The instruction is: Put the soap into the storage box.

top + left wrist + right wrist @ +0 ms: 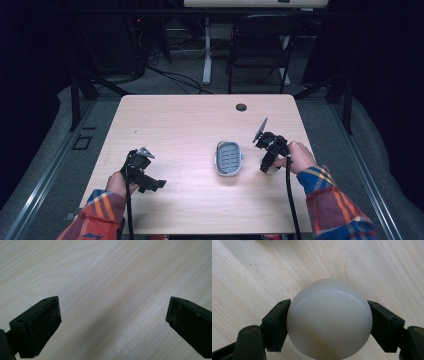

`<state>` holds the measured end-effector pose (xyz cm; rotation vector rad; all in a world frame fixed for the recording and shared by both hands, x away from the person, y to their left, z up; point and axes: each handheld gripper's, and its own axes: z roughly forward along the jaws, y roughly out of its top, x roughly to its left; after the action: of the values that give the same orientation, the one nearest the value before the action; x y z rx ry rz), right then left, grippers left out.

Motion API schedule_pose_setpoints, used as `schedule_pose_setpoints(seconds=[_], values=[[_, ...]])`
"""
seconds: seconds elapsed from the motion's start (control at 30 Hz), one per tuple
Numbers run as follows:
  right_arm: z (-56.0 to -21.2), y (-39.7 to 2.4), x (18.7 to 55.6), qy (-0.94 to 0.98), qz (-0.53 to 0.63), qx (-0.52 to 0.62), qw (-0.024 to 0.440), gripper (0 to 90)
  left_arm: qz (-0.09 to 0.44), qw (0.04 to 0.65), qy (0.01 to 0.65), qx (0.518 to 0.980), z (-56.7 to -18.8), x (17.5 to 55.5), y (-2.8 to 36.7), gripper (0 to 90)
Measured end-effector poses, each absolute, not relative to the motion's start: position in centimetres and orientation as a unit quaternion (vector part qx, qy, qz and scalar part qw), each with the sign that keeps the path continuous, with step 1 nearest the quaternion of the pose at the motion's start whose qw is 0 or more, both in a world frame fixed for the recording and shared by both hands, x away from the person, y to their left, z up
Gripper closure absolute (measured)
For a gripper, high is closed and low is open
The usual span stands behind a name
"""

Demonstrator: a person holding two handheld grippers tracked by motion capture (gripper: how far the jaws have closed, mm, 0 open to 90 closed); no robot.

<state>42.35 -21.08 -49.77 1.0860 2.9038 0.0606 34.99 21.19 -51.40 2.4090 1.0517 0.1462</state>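
In the high view, the right gripper (268,167) sits at the table's (200,115) right side, just right of a grey tray (229,158), with something pale under its tip; the left gripper (152,184) rests well apart at the near left, over bare wood. In the left gripper view, its jaws stand wide with nothing between them. In the right gripper view, both jaws press the sides of a white ball (329,317), so that gripper is clenched on the ball, low over the table; whether the ball touches the wood cannot be told. The step looks like the grasp just made, before carrying. The next move likely calls for lifting the ball without squeezing it out, then bringing it left over the tray, if that is its goal.
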Motion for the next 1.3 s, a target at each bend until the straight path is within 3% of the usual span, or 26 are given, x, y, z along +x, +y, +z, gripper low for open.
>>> schedule_pose_setpoints(seconds=[1.3], values=[[-46.2, -18.9, 44.1, 0.94, 0.025, 0.338, 0.038, 24.8, 0.054, 0.251, 0.384, 0.887, -51.5, 35.0, 21.1, 0.0]])
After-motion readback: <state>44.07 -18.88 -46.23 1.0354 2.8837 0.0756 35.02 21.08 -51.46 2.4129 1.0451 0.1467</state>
